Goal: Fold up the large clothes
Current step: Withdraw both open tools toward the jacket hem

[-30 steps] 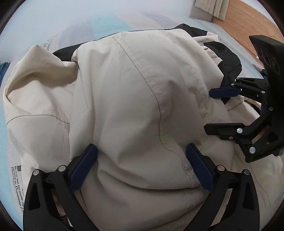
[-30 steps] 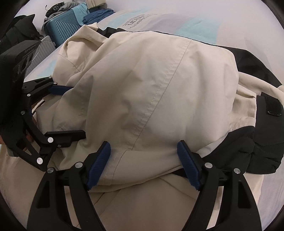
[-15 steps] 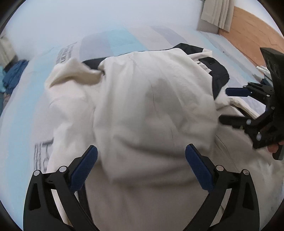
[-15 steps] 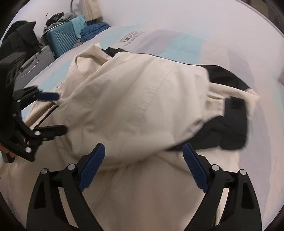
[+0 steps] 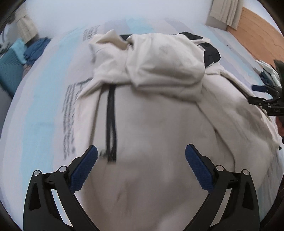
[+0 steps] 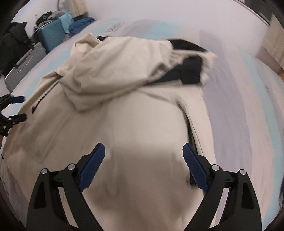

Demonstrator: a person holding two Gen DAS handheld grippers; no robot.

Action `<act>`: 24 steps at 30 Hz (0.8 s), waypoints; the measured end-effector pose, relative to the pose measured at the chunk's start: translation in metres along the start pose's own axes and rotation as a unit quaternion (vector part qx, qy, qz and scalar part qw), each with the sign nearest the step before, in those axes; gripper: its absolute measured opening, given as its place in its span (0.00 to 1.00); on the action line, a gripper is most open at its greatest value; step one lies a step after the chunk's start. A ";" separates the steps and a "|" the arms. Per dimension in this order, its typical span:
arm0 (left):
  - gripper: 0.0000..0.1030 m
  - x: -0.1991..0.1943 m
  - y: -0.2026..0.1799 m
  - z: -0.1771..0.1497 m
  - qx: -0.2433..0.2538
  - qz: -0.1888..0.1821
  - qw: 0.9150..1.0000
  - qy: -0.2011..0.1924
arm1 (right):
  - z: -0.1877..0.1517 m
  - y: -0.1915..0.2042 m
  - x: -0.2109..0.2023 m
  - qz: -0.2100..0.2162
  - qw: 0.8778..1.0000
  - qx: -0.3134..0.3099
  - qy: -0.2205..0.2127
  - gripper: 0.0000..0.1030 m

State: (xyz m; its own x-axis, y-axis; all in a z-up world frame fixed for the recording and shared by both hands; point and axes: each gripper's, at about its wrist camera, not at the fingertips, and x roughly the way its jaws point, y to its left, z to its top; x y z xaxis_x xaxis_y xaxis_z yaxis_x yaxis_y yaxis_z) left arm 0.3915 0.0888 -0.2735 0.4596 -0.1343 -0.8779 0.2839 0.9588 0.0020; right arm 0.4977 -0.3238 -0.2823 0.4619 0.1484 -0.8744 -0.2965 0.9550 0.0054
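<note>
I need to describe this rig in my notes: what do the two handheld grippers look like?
Both look alike. The left gripper and right gripper each have two matte black, open-framed fingers with silver pivot screws, tipped by dark blue knurled pads. Seen from the left wrist, the right gripper's black body carries small white digits. No cables or sleeves show.

A pale bed with light blue stripes fills the room; wood floor, curtain, teal suitcase and grey case beside it.
</note>
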 end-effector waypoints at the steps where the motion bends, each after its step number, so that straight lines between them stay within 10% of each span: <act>1: 0.94 -0.006 0.002 -0.009 -0.007 0.003 1.000 0.002 | -0.006 -0.001 -0.003 -0.005 1.000 0.006 0.005 0.83; 24: 0.94 -0.096 0.015 -0.159 -0.147 0.060 0.987 0.029 | -0.162 -0.044 -0.085 -0.080 0.989 0.104 0.064 0.83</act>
State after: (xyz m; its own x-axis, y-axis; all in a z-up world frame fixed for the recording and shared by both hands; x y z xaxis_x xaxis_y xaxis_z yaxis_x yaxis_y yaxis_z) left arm 0.2177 0.1561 -0.2651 0.4236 -0.0096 -0.9058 -0.0288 0.9993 -0.0240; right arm 0.3360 -0.4201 -0.2865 0.3759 -0.0296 -0.9262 -0.0442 0.9978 -0.0498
